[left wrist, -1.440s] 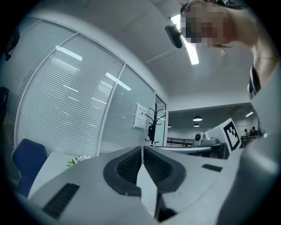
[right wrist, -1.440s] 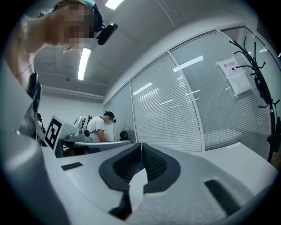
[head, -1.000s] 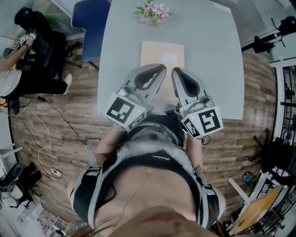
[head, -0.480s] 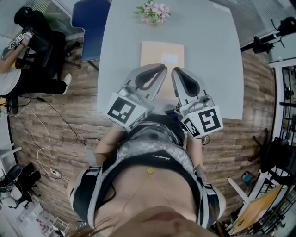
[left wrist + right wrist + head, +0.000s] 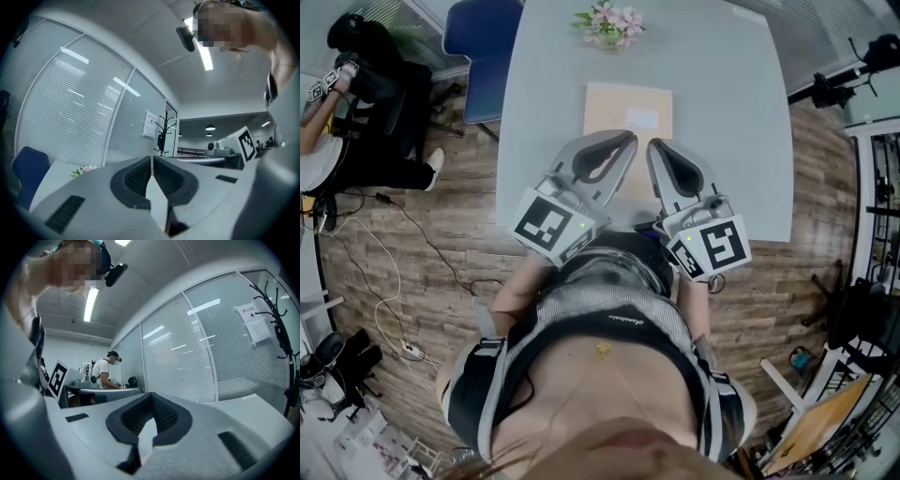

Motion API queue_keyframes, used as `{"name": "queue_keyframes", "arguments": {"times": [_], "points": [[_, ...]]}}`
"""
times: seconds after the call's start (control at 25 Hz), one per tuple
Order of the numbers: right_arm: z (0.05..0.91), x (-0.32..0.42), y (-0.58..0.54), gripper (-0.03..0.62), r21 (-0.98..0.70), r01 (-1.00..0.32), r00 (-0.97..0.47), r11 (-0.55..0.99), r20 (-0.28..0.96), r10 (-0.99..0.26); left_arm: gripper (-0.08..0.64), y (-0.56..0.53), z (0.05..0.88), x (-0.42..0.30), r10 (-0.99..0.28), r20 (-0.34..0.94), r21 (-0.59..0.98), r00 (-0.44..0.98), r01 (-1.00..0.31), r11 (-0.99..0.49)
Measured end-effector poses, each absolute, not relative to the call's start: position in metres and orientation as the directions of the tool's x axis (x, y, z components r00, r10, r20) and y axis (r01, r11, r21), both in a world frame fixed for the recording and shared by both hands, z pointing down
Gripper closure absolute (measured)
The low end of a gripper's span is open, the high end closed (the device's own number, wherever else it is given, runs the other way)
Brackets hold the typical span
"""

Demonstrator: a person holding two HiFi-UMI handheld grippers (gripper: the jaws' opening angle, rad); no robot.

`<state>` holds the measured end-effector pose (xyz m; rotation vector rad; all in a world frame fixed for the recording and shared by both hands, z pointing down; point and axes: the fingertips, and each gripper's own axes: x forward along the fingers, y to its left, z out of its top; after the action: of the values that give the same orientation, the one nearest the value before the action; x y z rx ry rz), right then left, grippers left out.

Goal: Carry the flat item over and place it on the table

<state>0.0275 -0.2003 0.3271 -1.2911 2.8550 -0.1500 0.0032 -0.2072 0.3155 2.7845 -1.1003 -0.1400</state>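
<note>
Grippers first: left gripper (image 5: 628, 141) and right gripper (image 5: 657, 146) sit side by side over the near edge of the table (image 5: 731, 112), both pointing level and away from the person. Both are fully closed, pads meeting, nothing between them.

Flat item (image 5: 628, 108), a tan sheet-like package with a pale label, lies flat on the table just past the gripper tips, roughly centred. It is apart from both grippers, not touched. Flowers (image 5: 607, 23) stand beyond it at the far edge, and a blue chair (image 5: 483, 37) is off the far left corner.

Status, my read: carry and place look done. Item is down, square to the table and fully supported, and both grippers are off it. Nothing obvious left except pulling the hands back. Can't rule out this being a pre-pickup pose, but with the item already on the table it reads as finished.

View differences:
- Head view is the only one showing the item, its spot on the table and the gap to the tips.
- Gripper views look level across the room, so the item is below their sight. They confirm the pads are pressed shut and empty.
- Left gripper view adds the blinds, a coat rack (image 5: 162, 133) and the flowers low left.
- Right gripper view adds a person in a white shirt (image 5: 104, 373) at a far desk.
</note>
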Motion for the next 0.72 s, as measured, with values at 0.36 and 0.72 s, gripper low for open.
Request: {"name": "queue_keyframes", "arguments": {"times": [0.36, 0.72], "points": [[0.329, 0.0289, -0.2007, 0.589, -0.087, -0.75, -0.661, 0.656, 0.044, -0.749, 0.541, -0.2085, 0.321, 0.0053, -0.681, -0.016, 0.17, 0.732, -0.67, -0.723], [0.3299, 0.0277, -0.2042, 0.589, -0.082, -0.749, -0.662, 0.658, 0.049, -0.748, 0.541, -0.212, 0.3215, 0.0038, -0.683, -0.013, 0.173, 0.73, -0.672, -0.721]]}}
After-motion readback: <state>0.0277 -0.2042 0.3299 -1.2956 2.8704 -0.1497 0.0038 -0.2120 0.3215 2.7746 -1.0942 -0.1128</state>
